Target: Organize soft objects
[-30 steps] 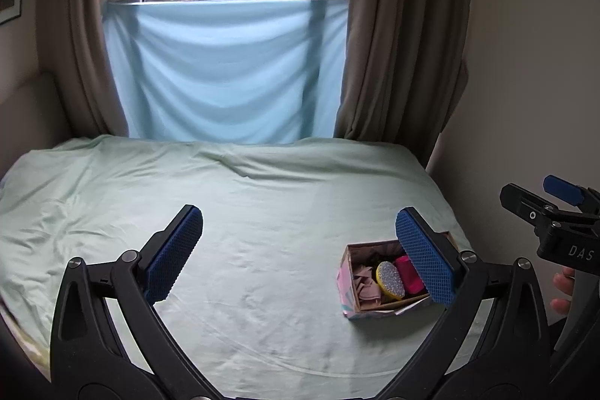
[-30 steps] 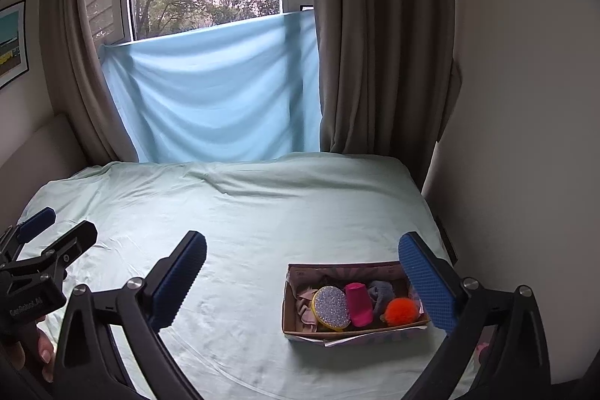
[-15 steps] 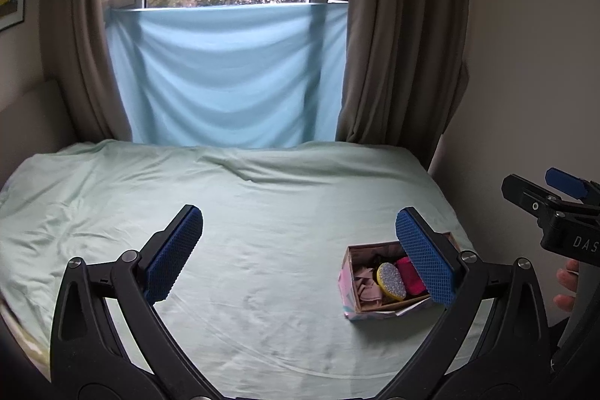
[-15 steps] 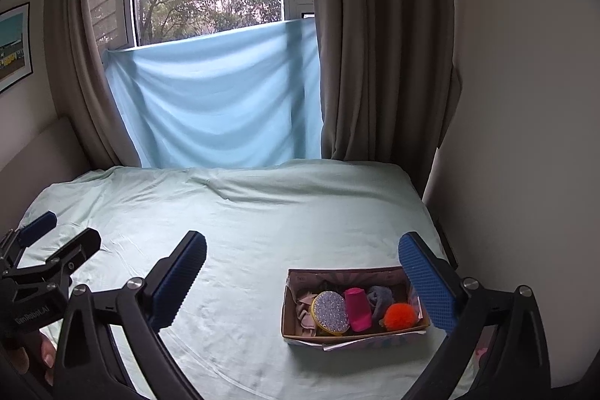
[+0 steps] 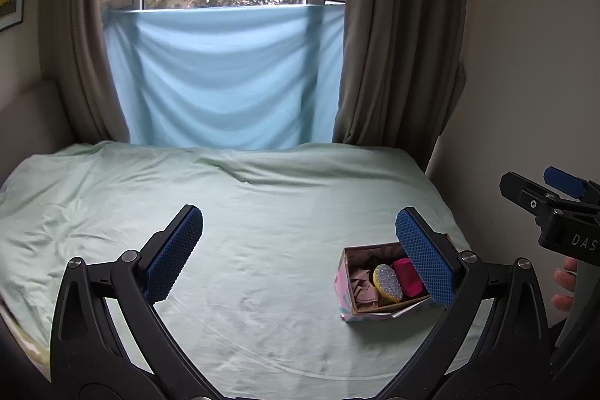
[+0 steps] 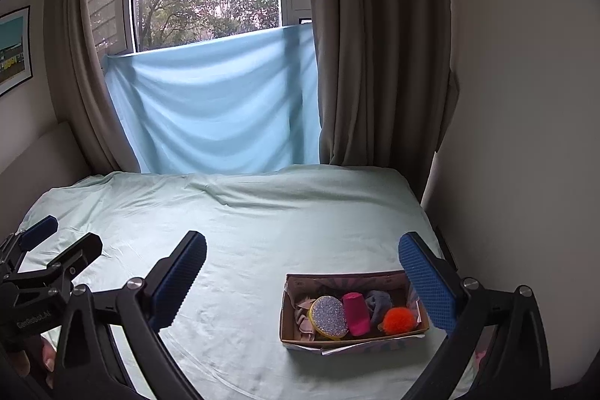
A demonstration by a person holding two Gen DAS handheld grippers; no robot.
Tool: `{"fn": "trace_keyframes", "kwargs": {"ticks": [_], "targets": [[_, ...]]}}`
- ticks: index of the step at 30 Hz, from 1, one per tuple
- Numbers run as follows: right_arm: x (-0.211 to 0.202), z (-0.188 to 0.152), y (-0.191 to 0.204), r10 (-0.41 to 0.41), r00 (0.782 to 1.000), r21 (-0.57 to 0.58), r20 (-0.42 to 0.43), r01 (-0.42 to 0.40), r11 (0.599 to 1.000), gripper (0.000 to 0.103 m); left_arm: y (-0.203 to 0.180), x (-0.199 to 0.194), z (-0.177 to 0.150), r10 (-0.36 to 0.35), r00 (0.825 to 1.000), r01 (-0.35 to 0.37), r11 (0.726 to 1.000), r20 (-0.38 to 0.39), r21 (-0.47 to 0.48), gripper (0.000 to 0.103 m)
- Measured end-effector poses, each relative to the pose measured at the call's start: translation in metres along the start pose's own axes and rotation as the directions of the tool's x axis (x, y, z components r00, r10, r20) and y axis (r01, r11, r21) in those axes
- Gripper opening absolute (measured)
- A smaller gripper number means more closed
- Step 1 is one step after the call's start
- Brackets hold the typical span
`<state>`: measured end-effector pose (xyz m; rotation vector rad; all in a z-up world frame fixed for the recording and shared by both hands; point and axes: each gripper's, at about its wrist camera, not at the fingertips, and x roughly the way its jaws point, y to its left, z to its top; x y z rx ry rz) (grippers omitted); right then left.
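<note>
A small cardboard box (image 6: 288, 310) sits on the bed near its right front corner, also in the left wrist view (image 5: 343, 291). It holds a glittery oval sponge (image 6: 330, 316), a pink roll (image 6: 356, 313), a grey cloth (image 6: 378, 300), an orange pompom (image 6: 399, 319) and beige fabric (image 6: 303, 315). My left gripper (image 5: 300, 255) is open and empty, above the bed left of the box. My right gripper (image 6: 302, 282) is open and empty, above and in front of the box.
A pale green sheet (image 5: 262, 212) covers the bed. A blue cloth (image 5: 225, 77) hangs across the window between brown curtains (image 5: 393, 44). A white wall (image 6: 525, 137) runs close along the bed's right edge. A headboard (image 6: 37, 152) stands at left.
Both grippers have risen and tilted slightly up, so the bed and box sit lower in view. Both stay open and empty. The box has not moved.
</note>
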<state>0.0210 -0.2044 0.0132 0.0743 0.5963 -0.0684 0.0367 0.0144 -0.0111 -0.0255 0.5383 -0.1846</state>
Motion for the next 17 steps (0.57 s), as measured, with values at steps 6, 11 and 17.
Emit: {"fn": "trace_keyframes", "kwargs": {"ticks": [6,11,17], "targets": [[0.0,0.001,0.0,0.002,1.0,0.0,0.001,-0.002,1.0,0.102,-0.003,-0.001,0.002,0.008,1.0,-0.009,1.0,0.022,0.017,0.103],[0.003,0.002,0.0,0.005,1.0,-0.006,0.0,-0.005,1.0,0.102,-0.008,-0.005,0.005,0.035,0.998,-0.038,0.998,0.06,0.048,0.103],[0.015,0.004,0.007,0.017,1.0,-0.023,-0.021,-0.018,1.0,0.102,-0.005,0.002,0.009,0.032,0.998,-0.034,0.999,0.061,0.037,0.103]]}}
